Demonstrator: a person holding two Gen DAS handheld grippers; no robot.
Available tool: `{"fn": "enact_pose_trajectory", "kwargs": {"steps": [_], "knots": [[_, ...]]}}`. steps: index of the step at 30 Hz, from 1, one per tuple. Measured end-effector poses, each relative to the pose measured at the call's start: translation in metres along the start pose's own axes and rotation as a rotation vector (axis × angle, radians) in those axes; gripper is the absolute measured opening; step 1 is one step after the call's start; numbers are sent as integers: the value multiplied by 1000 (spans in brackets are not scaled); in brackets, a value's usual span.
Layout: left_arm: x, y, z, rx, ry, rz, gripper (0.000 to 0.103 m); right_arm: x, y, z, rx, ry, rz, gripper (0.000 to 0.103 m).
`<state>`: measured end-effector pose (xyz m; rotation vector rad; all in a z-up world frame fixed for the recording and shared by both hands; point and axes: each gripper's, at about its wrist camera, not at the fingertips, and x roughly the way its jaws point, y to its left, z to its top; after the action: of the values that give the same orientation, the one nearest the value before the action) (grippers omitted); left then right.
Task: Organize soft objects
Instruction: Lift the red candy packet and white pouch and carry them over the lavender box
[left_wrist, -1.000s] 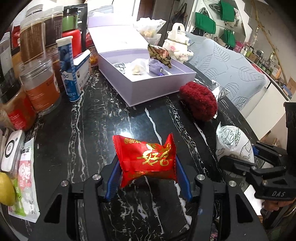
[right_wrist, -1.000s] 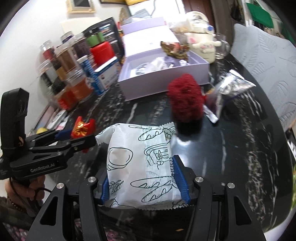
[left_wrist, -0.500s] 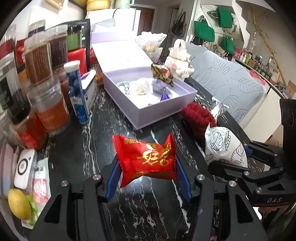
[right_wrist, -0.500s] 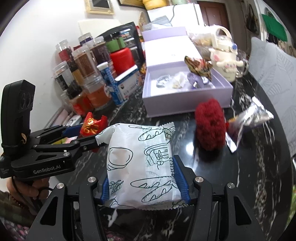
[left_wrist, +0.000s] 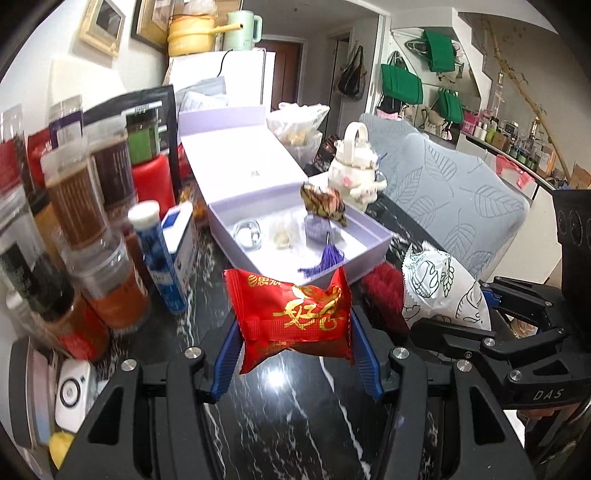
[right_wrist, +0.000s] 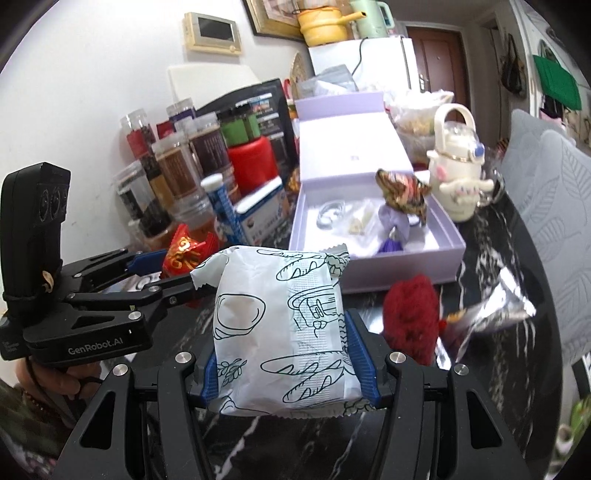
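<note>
My left gripper (left_wrist: 295, 347) is shut on a red snack packet (left_wrist: 291, 314) with gold characters and holds it above the black marble table (left_wrist: 295, 424). My right gripper (right_wrist: 284, 363) is shut on a white bread packet (right_wrist: 284, 332) with line drawings. Each gripper shows in the other's view, the right one with the white packet (left_wrist: 439, 288), the left one with the red packet (right_wrist: 184, 251). An open lilac box (left_wrist: 365, 258) stands ahead with small items inside. A red fuzzy ball (right_wrist: 410, 317) lies in front of the box.
Several jars (left_wrist: 74, 206) and a blue tube (left_wrist: 159, 258) crowd the table's left side. A white teapot-shaped toy (right_wrist: 458, 166) stands right of the box. A silver foil packet (right_wrist: 491, 306) lies at the right. A leaf-patterned chair (left_wrist: 461, 199) stands beyond the table edge.
Both grippers have risen and tilted up with their packets still held. The lilac box now sits closer ahead and the room beyond has come into view.
</note>
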<state>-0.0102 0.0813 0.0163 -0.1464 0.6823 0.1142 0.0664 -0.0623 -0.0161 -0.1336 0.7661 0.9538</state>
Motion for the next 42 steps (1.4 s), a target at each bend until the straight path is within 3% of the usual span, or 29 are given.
{"fn": "enact_pose_trajectory", "kwargs": {"steps": [21,42], "knots": [[23,-2,81,25,-106,-14,55,-4,-32,78,-36,-97,-1,58],[92,16,155,-1,-136,-22,55,30,-78,158,-31,-155,-36,58]]}}
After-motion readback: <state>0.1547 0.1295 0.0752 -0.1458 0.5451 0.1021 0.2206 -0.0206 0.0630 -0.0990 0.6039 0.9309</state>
